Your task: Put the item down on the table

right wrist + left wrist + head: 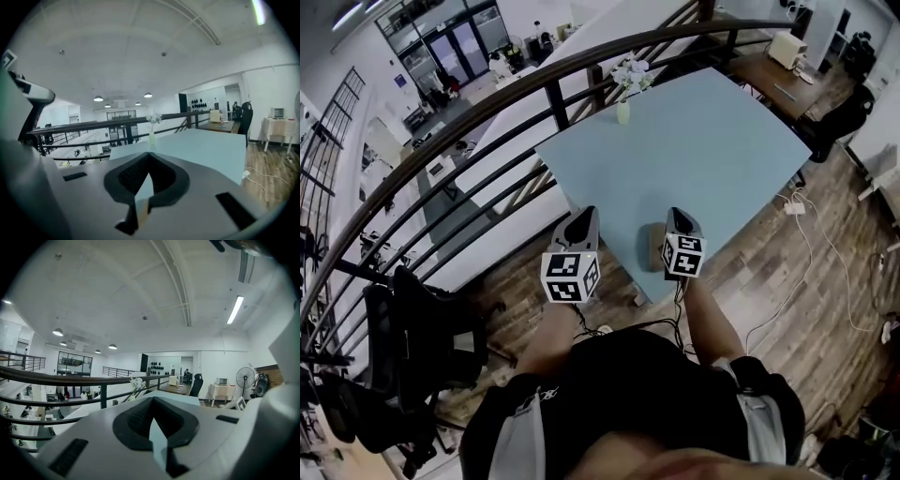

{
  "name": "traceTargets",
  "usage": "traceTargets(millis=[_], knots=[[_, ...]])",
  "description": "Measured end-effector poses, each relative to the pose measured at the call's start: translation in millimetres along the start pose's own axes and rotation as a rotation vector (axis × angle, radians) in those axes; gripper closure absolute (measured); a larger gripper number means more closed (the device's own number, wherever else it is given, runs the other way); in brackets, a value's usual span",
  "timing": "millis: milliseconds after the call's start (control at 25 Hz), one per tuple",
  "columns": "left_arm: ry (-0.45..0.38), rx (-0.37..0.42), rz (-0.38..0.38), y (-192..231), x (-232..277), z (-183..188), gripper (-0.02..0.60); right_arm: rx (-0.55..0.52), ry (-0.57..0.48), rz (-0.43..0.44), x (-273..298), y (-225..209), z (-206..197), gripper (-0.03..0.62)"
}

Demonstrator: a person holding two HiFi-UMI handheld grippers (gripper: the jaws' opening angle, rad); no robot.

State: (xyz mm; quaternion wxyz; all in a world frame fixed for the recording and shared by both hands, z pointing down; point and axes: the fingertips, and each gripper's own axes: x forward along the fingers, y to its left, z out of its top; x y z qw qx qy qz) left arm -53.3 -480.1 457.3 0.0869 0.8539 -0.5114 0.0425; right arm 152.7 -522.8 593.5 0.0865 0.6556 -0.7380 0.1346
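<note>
A light blue table (722, 150) stands by a railing. On its near corner lies a dark grey rounded item (651, 247), just left of my right gripper (678, 216) and apart from its jaws. That gripper is shut with nothing between its fingers; in the right gripper view the jaws (149, 153) meet at the tip over the tabletop (211, 150). My left gripper (584, 217) hangs beyond the table's near left edge, over the floor. It is also shut and empty, its jaws (152, 399) closed to a point.
A small vase of white flowers (624, 98) stands at the table's far edge, against a dark curved railing (487, 103). A black office chair (422, 328) is at the left. White cables (811, 248) trail over the wooden floor at the right.
</note>
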Motion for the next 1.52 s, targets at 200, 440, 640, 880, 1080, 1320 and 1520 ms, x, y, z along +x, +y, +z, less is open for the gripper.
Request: traceTargets(millis=[200,440,640,880,1080,1320,1520], knots=[[-0.016,-0.001,-0.039,-15.8,3.4,5.8,0.571,-0.007,-0.181,0.010,-41.6,6.4,74.3,0.592],[-0.055,-0.017,-0.051,-24.2,0.4,13.5,0.571,-0.013,-0.323,0.014,-90.6,12.8,136.0,0.594],[-0.053,-0.010,-0.065,-30.6,0.1,14.4,0.571,0.011,-0.405,0.033,-123.1,16.2,160.6,0.592],[-0.043,0.004,-0.081,-39.6,-1.4,12.8,0.571,0.026,-0.407,0.013,-130.5,11.7,160.4,0.592],[-0.042,0.010,-0.085,-41.0,-3.7,12.9,0.571,0.036,-0.400,0.010,-131.1,11.2,156.1,0.592],[-0.051,0.010,-0.075,-37.7,-8.1,16.4,0.571,0.033,-0.402,0.017,-132.9,15.9,157.4,0.592],[-0.047,0.015,-0.079,-37.6,-14.2,15.0,0.571,0.042,-0.403,0.014,-137.1,18.5,155.5,0.592]])
